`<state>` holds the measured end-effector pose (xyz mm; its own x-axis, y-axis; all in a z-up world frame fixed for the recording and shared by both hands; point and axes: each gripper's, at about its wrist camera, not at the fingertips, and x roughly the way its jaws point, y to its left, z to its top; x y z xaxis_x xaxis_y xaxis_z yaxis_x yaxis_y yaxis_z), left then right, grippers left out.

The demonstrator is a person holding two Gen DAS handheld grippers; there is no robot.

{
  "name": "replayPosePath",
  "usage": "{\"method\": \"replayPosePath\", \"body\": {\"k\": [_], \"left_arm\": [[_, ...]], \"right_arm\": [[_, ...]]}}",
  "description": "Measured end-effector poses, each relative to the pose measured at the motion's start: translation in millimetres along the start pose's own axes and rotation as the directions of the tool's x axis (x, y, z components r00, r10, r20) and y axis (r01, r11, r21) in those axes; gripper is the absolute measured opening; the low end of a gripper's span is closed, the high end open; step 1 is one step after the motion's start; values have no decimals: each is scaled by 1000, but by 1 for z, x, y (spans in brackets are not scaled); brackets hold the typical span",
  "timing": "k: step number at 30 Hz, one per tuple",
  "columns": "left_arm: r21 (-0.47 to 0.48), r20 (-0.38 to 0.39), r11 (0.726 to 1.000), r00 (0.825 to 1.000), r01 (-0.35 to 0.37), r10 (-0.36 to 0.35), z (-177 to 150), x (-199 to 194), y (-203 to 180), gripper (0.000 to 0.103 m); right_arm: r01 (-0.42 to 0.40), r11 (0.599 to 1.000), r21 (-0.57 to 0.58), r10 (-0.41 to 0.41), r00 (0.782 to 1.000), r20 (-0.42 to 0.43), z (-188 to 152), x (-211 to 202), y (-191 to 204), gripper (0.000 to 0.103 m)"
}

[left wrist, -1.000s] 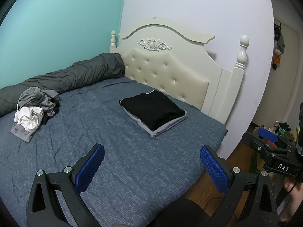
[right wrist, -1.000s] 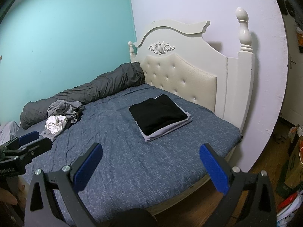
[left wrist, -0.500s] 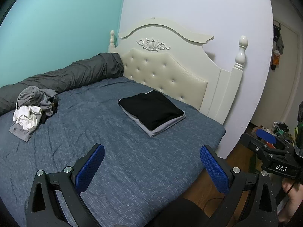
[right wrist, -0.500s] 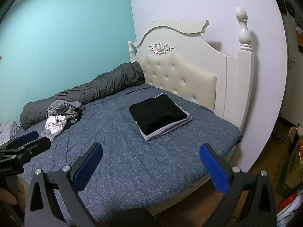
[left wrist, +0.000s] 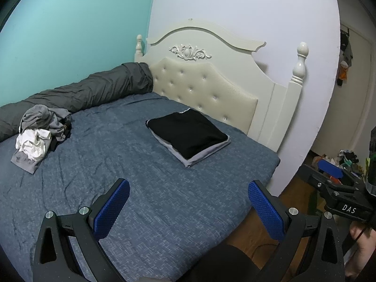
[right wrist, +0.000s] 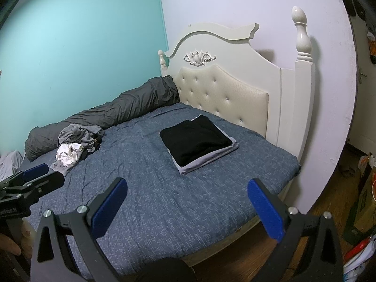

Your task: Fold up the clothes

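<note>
The left hand-held gripper (left wrist: 188, 205) and the right hand-held gripper (right wrist: 186, 203) both hang with jaws spread wide and empty above the near part of the bed (left wrist: 145, 188). Ahead, well apart from either, a folded stack (left wrist: 188, 135) lies near the headboard (left wrist: 204, 87): black garment squared on grey. A crumpled pile (left wrist: 38, 134) of grey and white clothes sits far left beside a rolled duvet (left wrist: 89, 94). Bare blue sheet spreads between; the bed's right edge drops to wooden floor (right wrist: 329, 202).
</note>
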<state>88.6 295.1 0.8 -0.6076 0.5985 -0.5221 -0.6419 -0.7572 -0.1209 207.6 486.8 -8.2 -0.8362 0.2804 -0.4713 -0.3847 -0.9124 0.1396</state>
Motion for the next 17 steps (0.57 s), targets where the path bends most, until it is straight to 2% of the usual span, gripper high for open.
{"method": "replayPosePath", "body": {"k": [17], "left_arm": [[-8, 3, 1000, 1000, 6, -6, -1, 0, 2, 102]], "right_arm": [[3, 1000, -1, -3, 1000, 0, -2, -1, 0, 103]]}}
